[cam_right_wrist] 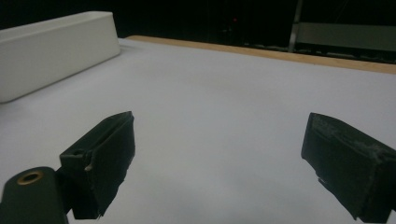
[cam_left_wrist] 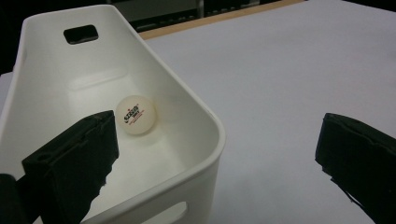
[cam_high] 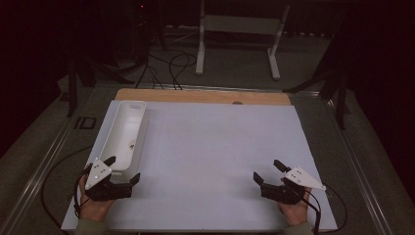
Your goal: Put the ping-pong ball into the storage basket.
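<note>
At near bin end, our left tool (cam_high: 122,171) gapes wide, empty, straddling the long white plastic bin's (cam_high: 119,142) wall; right tool (cam_high: 268,172) wide, empty too. Risk: closing on the wall tips bin, small white ping-pong ball w/ red print (cam_left_wrist: 136,115) rolls away.

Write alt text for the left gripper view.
A white ping-pong ball with red print lies inside a long white bin on a white table. The left gripper is open, one black finger over the bin's inside, the other outside above the table.
</note>
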Tool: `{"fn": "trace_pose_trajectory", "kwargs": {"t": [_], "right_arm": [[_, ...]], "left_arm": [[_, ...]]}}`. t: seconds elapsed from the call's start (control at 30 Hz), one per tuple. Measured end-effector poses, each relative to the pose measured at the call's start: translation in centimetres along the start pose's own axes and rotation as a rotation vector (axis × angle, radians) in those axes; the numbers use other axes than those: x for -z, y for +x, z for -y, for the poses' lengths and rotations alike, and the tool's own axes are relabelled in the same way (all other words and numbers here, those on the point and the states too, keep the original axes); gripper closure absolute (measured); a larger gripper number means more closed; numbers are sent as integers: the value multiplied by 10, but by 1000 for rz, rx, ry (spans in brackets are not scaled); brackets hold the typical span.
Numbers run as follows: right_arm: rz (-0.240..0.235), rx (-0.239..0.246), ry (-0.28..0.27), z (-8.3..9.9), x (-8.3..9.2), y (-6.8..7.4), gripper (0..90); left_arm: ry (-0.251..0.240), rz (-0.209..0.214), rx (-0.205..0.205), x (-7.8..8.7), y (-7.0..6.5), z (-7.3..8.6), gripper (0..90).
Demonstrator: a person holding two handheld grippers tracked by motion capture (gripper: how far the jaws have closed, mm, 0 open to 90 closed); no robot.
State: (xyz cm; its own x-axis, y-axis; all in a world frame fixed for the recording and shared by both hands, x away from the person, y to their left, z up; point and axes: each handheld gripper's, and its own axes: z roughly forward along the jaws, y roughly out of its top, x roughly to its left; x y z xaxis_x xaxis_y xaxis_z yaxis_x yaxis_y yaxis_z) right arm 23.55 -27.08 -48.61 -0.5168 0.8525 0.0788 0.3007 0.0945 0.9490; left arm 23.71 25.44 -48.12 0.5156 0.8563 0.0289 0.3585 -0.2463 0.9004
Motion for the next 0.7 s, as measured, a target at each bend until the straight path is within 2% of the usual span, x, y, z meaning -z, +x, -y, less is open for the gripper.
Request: {"fn": "trace_pose_trajectory", "kwargs": {"t": [0.37, 0.7], "right_arm": [[20, 15, -61, 1, 5, -3, 94], [7, 29, -47, 2, 3, 0, 94]], "left_arm": [[-10, 6, 9, 0, 1, 2, 0], [-6, -10, 10, -1, 0, 4, 0]]}}
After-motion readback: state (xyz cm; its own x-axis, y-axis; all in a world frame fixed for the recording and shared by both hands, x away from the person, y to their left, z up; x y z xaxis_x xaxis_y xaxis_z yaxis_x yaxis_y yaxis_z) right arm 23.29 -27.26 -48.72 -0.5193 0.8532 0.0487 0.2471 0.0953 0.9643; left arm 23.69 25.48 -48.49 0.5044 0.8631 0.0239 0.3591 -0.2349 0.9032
